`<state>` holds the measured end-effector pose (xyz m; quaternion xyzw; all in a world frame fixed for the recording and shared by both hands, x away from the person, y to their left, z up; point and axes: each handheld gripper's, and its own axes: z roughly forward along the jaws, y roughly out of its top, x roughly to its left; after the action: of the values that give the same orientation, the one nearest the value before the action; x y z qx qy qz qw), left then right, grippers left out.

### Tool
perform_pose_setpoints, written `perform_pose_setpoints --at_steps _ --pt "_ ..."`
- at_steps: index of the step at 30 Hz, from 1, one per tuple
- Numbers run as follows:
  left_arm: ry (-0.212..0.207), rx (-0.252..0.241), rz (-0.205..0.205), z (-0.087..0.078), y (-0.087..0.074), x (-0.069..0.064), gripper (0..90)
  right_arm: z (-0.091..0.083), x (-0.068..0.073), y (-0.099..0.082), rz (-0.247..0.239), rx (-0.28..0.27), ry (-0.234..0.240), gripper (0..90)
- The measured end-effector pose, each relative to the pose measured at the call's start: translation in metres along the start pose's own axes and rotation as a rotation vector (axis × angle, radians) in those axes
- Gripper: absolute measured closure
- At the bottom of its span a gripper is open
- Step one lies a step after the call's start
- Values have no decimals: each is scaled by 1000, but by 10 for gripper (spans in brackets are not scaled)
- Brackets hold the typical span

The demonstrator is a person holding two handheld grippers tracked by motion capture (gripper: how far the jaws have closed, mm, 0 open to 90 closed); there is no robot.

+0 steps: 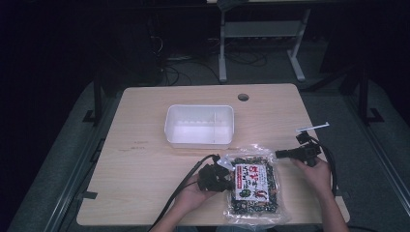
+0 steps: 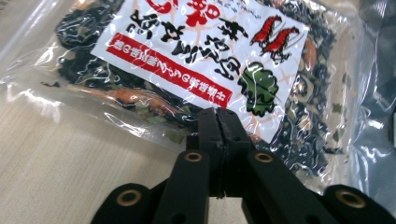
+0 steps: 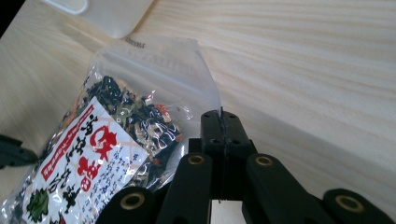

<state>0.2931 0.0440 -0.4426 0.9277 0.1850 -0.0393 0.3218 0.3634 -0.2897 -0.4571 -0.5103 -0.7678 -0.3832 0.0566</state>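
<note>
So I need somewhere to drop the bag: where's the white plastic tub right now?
In the high view the white plastic tub sits mid-table, beyond the clear snack bag.

Clear plastic bag (image 1: 255,186) of dark dried food, white label with red print, sealed, flat on table's near edge

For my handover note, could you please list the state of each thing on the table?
Bag: sealed, full, lying flat on the table, label up.
Bin: upright, empty.
Left tongs: shut on the bag's edge.
Right tongs: shut on the bag's clear edge.
Table: bears the bag and bin.
</note>
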Motion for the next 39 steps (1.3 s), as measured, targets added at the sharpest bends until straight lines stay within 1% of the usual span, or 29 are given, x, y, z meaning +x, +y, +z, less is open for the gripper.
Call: perform_pose_setpoints --at_steps 1,3,4,5,6,7,8,9,10,11,12,13,14,15,16,17,18,20,22,24,25,26,27,29,31,33,35,36,39 --pt "-2 -20 -10 -3 0 0 857 -3 1 -1 -1 -3 -3 900" --pt "2 -26 -16 -4 1 1 792 -8 1 -3 -5 -11 -11 900" --pt "6 -38 -38 -6 1 3 762 -16 2 -6 -8 -26 -25 900" --pt "6 -38 -38 -6 1 3 740 -21 2 -8 -9 -36 -34 900" --pt "14 -39 -62 -6 0 7 696 -25 3 -9 -9 -48 -36 900" --pt "14 -39 -62 -6 0 7 646 -30 3 -10 -10 -57 -40 900" --pt "18 -37 -72 -6 0 8 623 -33 4 -11 -10 -63 -48 900" --pt "12 -37 -81 -5 0 9 588 -37 4 -12 -15 -70 -51 900" --pt "8 -39 -89 -4 0 9 588 -37 4 -12 -15 -70 -51 900" --pt "11 -40 -98 -3 0 10 537 -40 5 -12 -20 -79 -48 900" --pt "-1 -42 -124 -1 1 13 464 -46 8 -13 -33 -89 -60 900" --pt "-1 -42 -124 -1 1 13 429 -46 8 -13 -33 -89 -60 900" --pt "-5 -44 -138 1 1 15 429 -49 10 -12 -43 -94 -65 900" --pt "-15 -48 -163 4 1 18 377 -55 14 -12 -53 -107 -67 900" --pt "-15 -48 -163 4 1 18 375 -55 14 -12 -53 -107 -67 900" --pt "-27 -52 -174 5 1 20 375 -57 16 -11 -62 -120 -66 900" --pt "-46 -66 -192 7 2 22 359 -63 20 -10 -66 -144 -53 900" --pt "-57 -73 -199 8 3 23 351 -66 22 -10 -72 -156 -52 900" --pt "-89 -84 -211 10 5 26 331 -73 30 -7 -95 -187 -39 900" --pt "-133 -103 -234 12 8 29 310 -75 33 -6 -105 -198 -39 900" --pt "-150 -109 -239 14 10 31 292 -79 39 -5 -124 -216 -37 900" --pt "-150 -109 -239 14 10 31 294 -79 39 -5 -124 -216 -37 900" --pt "-164 -120 -250 16 12 34 296 -83 42 -3 -134 -235 -28 900" --pt "-172 -131 -257 16 12 34 318 -87 43 -3 -137 -247 -20 900" --pt "-182 -145 -266 16 12 35 323 -89 42 -3 -133 -251 -11 900" --pt "-185 -145 -274 18 13 35 323 -89 41 -4 -131 -253 -12 900" --pt "-194 -146 -275 20 13 36 325 -90 39 -5 -124 -256 3 900" --pt "-210 -158 -287 21 13 37 338 -91 39 -5 -128 -258 5 900" --pt "-217 -162 -291 20 14 38 354 -91 41 -5 -137 -265 4 900"
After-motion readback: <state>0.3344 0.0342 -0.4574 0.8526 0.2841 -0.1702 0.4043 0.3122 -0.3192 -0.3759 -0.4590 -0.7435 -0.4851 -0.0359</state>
